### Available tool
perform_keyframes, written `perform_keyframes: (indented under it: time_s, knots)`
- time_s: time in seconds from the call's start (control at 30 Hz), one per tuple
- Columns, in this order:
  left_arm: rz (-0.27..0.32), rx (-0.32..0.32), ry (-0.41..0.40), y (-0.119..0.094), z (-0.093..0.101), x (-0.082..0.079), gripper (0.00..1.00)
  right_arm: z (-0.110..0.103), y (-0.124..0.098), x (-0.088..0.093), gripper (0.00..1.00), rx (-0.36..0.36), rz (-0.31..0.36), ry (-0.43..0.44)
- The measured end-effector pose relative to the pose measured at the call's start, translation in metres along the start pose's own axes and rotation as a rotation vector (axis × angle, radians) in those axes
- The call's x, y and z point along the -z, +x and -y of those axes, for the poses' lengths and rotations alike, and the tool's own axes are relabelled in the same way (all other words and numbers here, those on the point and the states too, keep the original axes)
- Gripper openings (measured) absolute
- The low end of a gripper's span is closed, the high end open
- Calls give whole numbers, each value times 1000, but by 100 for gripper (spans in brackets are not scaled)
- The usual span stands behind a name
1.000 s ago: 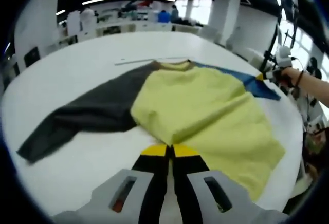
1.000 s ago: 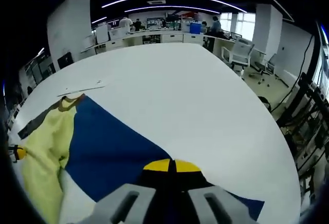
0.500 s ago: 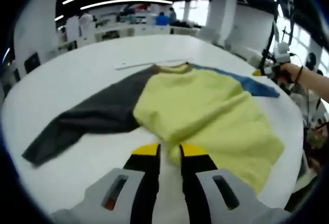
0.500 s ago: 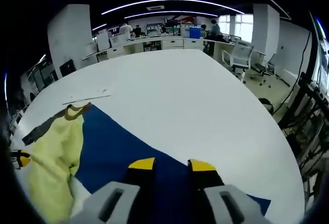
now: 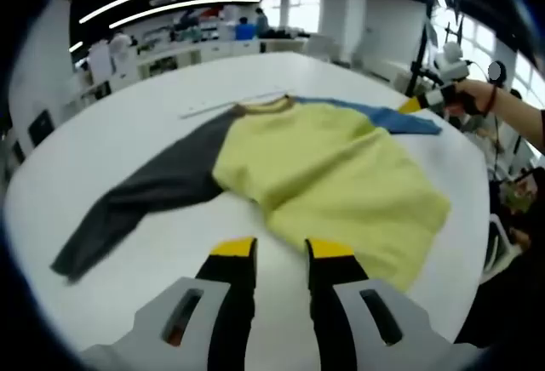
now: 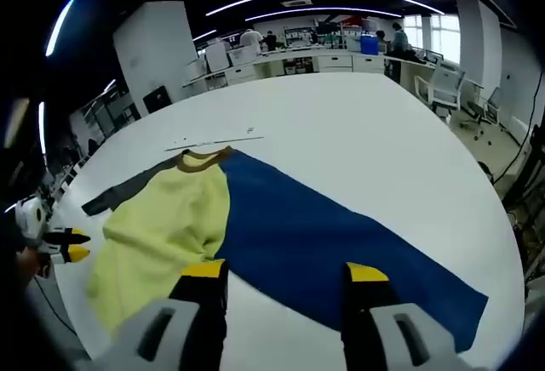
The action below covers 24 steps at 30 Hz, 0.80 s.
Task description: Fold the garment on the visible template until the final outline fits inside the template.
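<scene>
Left gripper (image 5: 281, 250) low over bare white table (image 5: 128, 124), jaws apart, nothing held. Just ahead: yellow body of garment (image 5: 328, 175), hem edge nearest, rumpled. Grey sleeve (image 5: 140, 196) stretched out to one side, blue sleeve (image 5: 387, 118) to other. Right gripper (image 6: 285, 271) also wide open, empty, above blue sleeve (image 6: 341, 248). Beyond collar (image 6: 203, 159), thin template line (image 6: 213, 142) on table. Judgement: fold not begun. Pinch sleeve at cuff, lift clear, lay flat across body. Smooth wrinkles first; bunching risks spill past outline.
</scene>
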<state>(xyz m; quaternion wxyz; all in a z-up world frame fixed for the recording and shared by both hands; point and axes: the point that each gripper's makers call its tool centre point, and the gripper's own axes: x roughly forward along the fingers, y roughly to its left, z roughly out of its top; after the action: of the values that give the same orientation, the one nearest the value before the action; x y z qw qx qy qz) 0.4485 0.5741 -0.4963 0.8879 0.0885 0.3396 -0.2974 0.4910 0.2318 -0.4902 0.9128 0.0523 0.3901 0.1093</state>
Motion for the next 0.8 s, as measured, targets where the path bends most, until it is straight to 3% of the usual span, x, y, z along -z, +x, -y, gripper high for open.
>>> perform_keyframes:
  time_s: [0.17,0.43,0.8]
  knots:
    - [-41,23,-1,-4,9,20,18,-31,-8,18,51,-63,-27,-16]
    - [-93,59,-13,-6,27,44,16,-57,-13,38,48,-104,-49,-34]
    - [-132,58,-48,-7,35,54,12,-84,-17,69,42,-141,-75,-9]
